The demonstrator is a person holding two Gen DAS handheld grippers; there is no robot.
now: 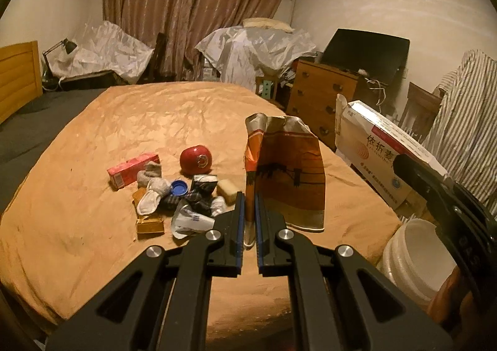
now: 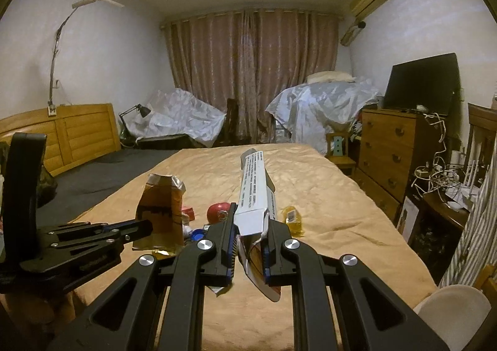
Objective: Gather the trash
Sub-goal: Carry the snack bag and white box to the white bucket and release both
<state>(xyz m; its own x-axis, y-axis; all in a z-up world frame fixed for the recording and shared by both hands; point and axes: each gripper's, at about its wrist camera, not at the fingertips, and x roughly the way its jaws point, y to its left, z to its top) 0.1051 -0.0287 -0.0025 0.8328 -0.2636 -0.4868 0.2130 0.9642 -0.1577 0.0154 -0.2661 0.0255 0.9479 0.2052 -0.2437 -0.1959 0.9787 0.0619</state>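
My left gripper (image 1: 250, 195) is clamped on an orange snack bag (image 1: 289, 170), lifted off the tan bedspread (image 1: 93, 226). My right gripper (image 2: 250, 223) is clamped on a white medicine box (image 2: 253, 192), also raised. Trash pile (image 1: 177, 195) sits left of the bag: red ball (image 1: 196, 159), pink carton (image 1: 132, 171), blue cap (image 1: 179, 187). White bucket (image 1: 416, 257) stands beside the bed.

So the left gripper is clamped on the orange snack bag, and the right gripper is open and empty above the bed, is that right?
Not quite. The left gripper is indeed clamped on the orange snack bag, but the right gripper is neither open nor empty: it is shut on a white carton, held above the bed. The right wrist view shows this.
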